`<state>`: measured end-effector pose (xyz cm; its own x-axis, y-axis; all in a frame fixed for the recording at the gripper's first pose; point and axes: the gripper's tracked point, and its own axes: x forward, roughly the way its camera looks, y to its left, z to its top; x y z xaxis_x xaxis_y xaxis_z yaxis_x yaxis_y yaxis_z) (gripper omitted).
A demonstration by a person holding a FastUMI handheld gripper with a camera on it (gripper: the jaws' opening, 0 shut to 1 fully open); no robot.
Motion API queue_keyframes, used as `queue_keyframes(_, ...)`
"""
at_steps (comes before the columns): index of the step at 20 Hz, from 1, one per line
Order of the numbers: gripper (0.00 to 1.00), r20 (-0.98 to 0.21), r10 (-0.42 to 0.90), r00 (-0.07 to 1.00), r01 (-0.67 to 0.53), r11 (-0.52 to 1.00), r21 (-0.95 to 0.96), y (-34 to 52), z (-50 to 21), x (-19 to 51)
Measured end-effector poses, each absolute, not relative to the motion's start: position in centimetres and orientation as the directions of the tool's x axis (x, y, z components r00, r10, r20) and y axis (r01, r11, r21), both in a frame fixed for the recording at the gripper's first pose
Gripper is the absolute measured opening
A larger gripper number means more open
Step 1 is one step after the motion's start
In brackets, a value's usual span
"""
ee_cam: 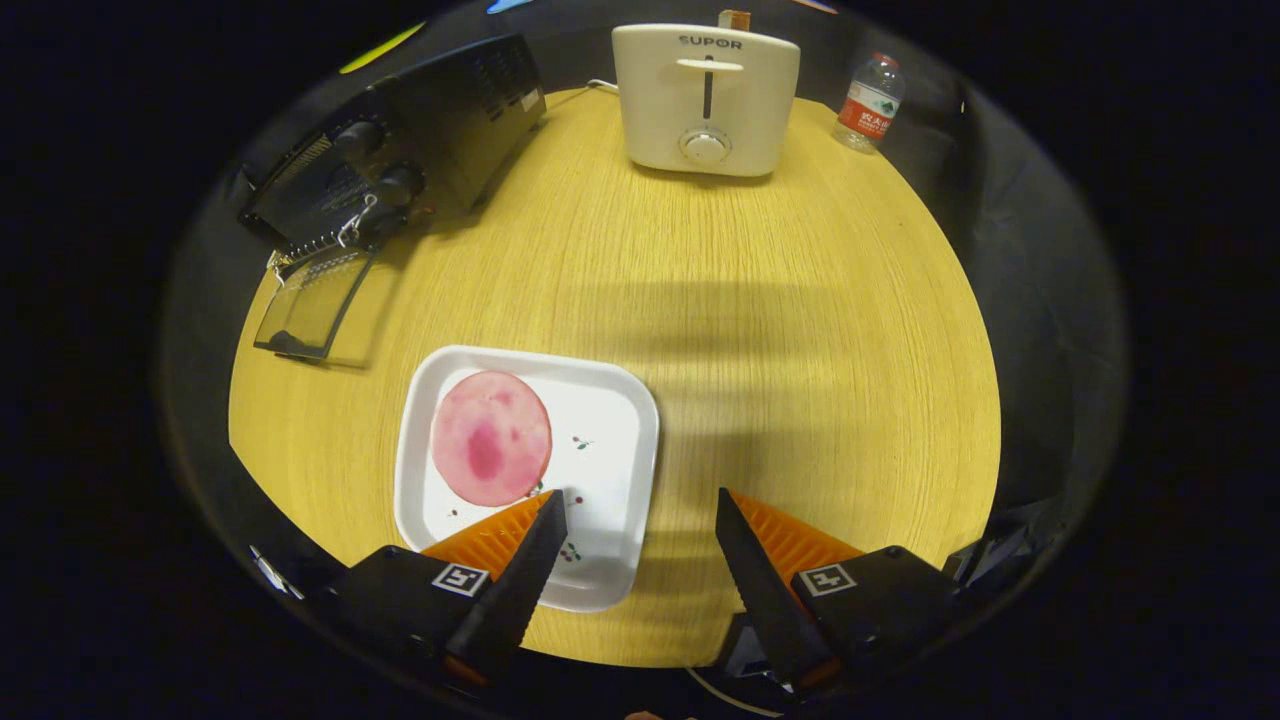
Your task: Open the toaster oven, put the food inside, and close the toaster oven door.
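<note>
Nearest the camera, at the bottom of the frame, the gripper [640,515] hangs above the table [800,330] with its two fingers spread wide apart, holding nothing. Its left fingertip overlaps the near right part of the plate; whether it touches cannot be told. Its right fingertip is over bare wood.

At upper left sits one black toaster oven [400,160], its long axis running diagonally toward the upper right. Its front faces the lower left, and the glass door [315,305] lies folded down flat and open on the table.

Lower left of centre is one white square plate [610,440], bearing one round pink slice of food [491,438] on its left half, just ahead of the left finger.

At top centre stands one cream pop-up toaster [706,98]. One water bottle [869,102] stands at upper right.
</note>
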<state>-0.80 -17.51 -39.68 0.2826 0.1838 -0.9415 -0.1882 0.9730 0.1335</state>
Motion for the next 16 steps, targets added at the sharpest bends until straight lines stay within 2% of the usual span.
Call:
queue_keyframes(3,0.92,-0.948,0.177,0.265,-0.186,0.974,0.130,-17.5,-39.9,-0.8)
queue_keyframes(8,0.35,-0.958,0.202,0.204,-0.147,0.974,0.174,-16.1,-39.8,-0.9)
queue_keyframes(9,0.34,-0.957,0.206,0.204,-0.136,0.974,0.181,-16.0,-39.9,-1.0)
queue_keyframes(12,0.18,-0.954,0.217,0.207,-0.139,0.972,0.190,-16.2,-39.6,-0.9)
queue_keyframes(13,0.18,-0.956,0.201,0.213,-0.140,0.975,0.173,-16.5,-39.7,-1.0)
queue_keyframes(14,0.07,-0.956,0.199,0.216,-0.156,0.973,0.168,-16.4,-40.1,-1.0)
queue_keyframes(16,0.07,-0.951,0.212,0.226,-0.183,0.968,0.172,-16.3,-39.8,-1.0)
